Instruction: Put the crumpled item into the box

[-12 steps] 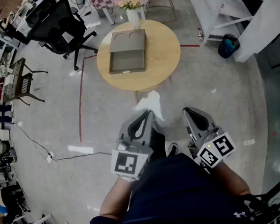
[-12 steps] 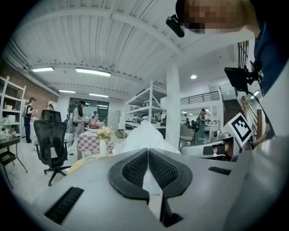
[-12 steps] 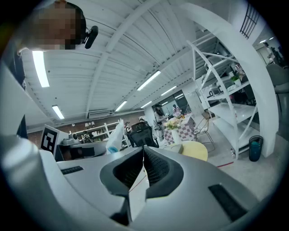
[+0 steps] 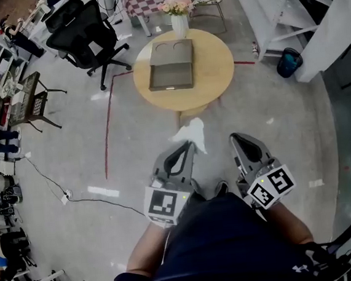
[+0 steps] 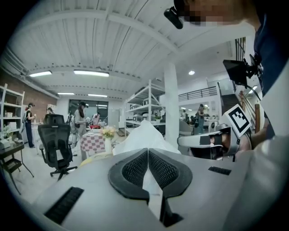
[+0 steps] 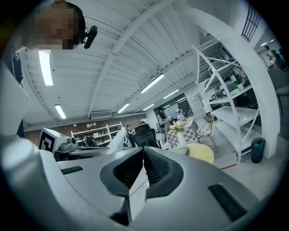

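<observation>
Head view: two tools [image 4: 187,145] [image 4: 234,138], one crumpled item [image 4: 191,131] (white), one box [image 4: 171,63].

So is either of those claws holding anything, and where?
The left gripper pinches the white crumpled item by its near edge; the right gripper holds nothing.

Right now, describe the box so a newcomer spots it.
Find the round wooden table. The box lies on it, beside the flower vase. Unlike the upright vase, it is flat, grey and open, with two round hollows.
</observation>
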A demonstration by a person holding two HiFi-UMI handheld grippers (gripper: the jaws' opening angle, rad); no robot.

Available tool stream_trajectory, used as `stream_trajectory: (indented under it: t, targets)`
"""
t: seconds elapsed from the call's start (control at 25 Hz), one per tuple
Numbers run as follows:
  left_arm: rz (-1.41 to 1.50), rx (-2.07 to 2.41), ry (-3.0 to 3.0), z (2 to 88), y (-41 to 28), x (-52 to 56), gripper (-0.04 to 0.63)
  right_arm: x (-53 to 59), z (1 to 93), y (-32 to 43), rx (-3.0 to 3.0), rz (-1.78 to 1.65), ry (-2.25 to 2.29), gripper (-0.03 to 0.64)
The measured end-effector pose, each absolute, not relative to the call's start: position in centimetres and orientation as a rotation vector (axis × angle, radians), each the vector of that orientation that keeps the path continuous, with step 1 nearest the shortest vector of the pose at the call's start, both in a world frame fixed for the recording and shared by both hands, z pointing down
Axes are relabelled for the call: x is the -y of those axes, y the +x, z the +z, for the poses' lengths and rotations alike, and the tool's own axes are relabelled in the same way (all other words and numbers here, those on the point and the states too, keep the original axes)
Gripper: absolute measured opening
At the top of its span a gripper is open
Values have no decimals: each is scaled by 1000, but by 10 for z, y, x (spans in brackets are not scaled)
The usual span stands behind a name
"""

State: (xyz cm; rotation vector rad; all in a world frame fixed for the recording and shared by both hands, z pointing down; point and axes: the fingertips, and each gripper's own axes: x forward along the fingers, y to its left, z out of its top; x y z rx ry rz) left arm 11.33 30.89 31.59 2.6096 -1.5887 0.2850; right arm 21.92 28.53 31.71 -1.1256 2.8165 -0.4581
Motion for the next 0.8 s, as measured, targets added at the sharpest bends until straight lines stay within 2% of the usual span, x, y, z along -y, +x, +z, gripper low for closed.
stream_trajectory:
  t: [0.8]
  targets:
    - [164,1439,2677,323,13,-299,20,-278,307,133,-2780,-411,-1310,15]
